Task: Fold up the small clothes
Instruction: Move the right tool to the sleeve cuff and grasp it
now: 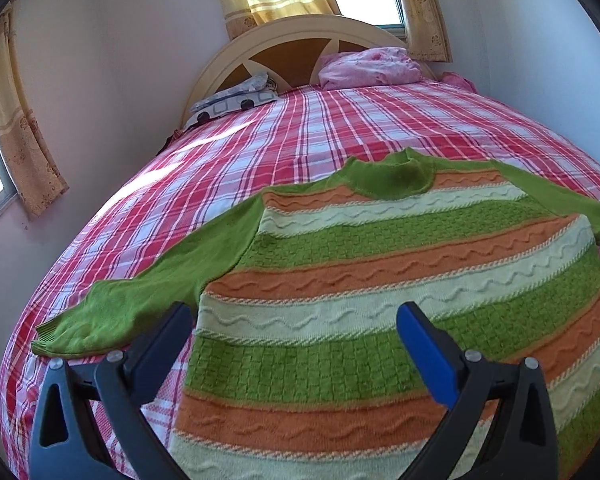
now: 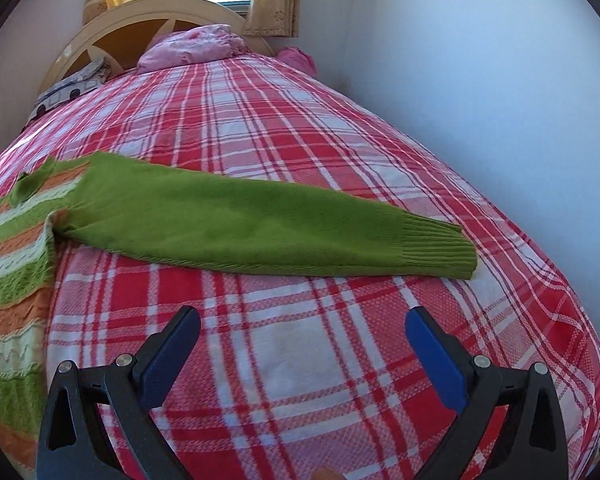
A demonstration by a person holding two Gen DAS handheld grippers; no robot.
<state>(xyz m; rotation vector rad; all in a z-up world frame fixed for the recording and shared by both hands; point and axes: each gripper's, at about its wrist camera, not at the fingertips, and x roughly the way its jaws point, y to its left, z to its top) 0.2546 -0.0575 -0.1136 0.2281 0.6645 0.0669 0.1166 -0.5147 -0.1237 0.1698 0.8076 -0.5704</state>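
Note:
A small knit sweater (image 1: 380, 280) with green, orange and cream stripes lies flat on the plaid bed, collar toward the headboard. Its left green sleeve (image 1: 131, 300) stretches out sideways. My left gripper (image 1: 295, 316) is open and empty, hovering over the sweater's lower left body. In the right wrist view the sweater's body (image 2: 15, 248) is at the left edge and its right green sleeve (image 2: 259, 228) lies stretched across the bed. My right gripper (image 2: 304, 320) is open and empty, just short of that sleeve, above bare bedsheet.
The bed has a red-and-white plaid sheet (image 2: 340, 360). A pink bundle (image 1: 368, 66) and a grey patterned pillow (image 1: 231, 100) lie by the headboard (image 1: 300, 36). Walls stand close on the left (image 1: 99, 100) and right (image 2: 500, 100). Curtained windows are behind.

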